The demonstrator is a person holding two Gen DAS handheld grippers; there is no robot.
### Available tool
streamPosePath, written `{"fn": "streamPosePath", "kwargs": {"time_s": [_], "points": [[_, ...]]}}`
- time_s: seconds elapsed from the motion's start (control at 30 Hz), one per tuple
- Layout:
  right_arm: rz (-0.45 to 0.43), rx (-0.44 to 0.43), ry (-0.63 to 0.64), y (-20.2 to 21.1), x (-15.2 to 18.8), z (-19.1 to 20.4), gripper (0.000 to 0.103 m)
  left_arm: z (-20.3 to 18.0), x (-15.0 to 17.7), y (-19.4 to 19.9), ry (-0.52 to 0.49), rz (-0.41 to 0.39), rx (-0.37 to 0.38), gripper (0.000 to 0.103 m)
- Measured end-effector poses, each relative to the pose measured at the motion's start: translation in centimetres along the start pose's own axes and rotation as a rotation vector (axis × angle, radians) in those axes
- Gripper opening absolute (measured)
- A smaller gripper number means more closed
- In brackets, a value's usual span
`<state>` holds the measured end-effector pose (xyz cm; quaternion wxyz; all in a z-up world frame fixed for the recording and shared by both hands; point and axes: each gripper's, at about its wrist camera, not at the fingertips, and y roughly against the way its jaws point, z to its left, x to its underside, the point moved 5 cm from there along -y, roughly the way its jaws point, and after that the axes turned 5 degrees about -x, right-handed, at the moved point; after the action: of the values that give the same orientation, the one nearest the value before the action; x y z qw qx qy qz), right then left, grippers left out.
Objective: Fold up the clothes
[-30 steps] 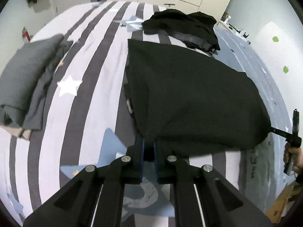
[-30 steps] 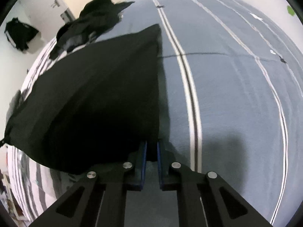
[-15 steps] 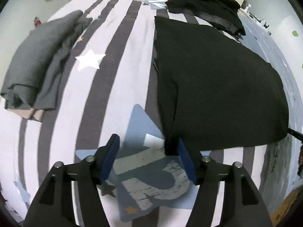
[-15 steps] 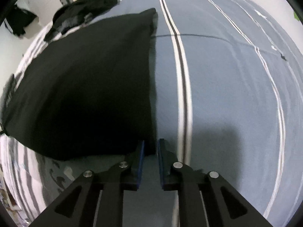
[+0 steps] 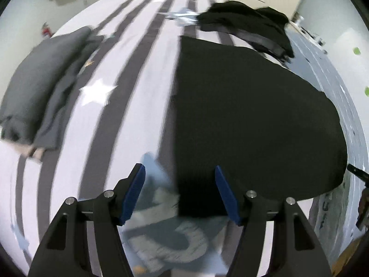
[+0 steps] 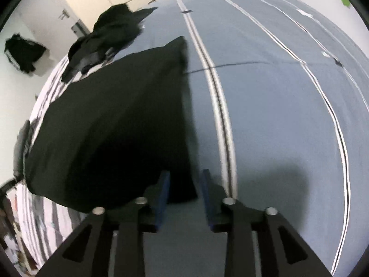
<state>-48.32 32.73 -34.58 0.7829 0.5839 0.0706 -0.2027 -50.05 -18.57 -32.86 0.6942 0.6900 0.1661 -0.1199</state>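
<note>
A black garment [image 5: 249, 124] lies folded flat on the bed, across the striped cover and the blue cover. Its near left corner lies between the blue pads of my left gripper [image 5: 180, 191], which is open wide and holds nothing. In the right wrist view the same garment [image 6: 110, 124] spreads to the left, and its near right corner lies between the pads of my right gripper [image 6: 184, 191], which is open and apart from the cloth.
A pile of black clothes [image 5: 244, 23] lies at the far end of the bed; it also shows in the right wrist view [image 6: 108, 34]. Folded grey clothes [image 5: 39, 87] lie at the left. The striped cover [image 5: 129, 73] has a blue patch near me. The blue cover [image 6: 276, 97] stretches right.
Both grippers have let go of the black garment's near corners and opened, the left one first. The garment has dropped flat onto the bed.
</note>
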Motion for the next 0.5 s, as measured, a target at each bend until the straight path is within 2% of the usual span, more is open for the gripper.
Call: {"fn": "streamPosePath", "kwargs": {"time_s": [0.07,0.1,0.13,0.17,0.2,0.4,0.5], "points": [[0.022,-0.015,0.009,-1.3,0.1,0.4,0.028,-0.8,-0.1,-1.3,-0.025,0.025,0.010,0.060],[0.027,-0.027,0.015,-1.8,0.0,0.5,0.028,-1.1,0.0,-1.6,-0.037,0.038,0.013,0.056],[0.033,-0.018,0.036,-2.0,0.4,0.7,0.027,-1.5,0.0,-1.7,-0.058,0.038,0.006,0.028],[0.040,-0.007,0.059,-2.1,0.8,0.9,0.018,-1.9,0.1,-1.3,-0.089,0.024,-0.008,0.005],[0.033,-0.010,0.071,-2.0,0.8,1.2,0.004,-2.1,0.2,-0.8,-0.102,0.012,-0.008,0.005],[0.042,-0.029,0.088,-1.1,1.3,0.6,0.004,-0.8,-0.1,1.7,-0.050,-0.009,0.054,0.005],[0.029,-0.031,0.116,0.5,1.2,1.0,0.003,-0.4,0.0,3.2,-0.070,-0.016,0.080,0.004]]}}
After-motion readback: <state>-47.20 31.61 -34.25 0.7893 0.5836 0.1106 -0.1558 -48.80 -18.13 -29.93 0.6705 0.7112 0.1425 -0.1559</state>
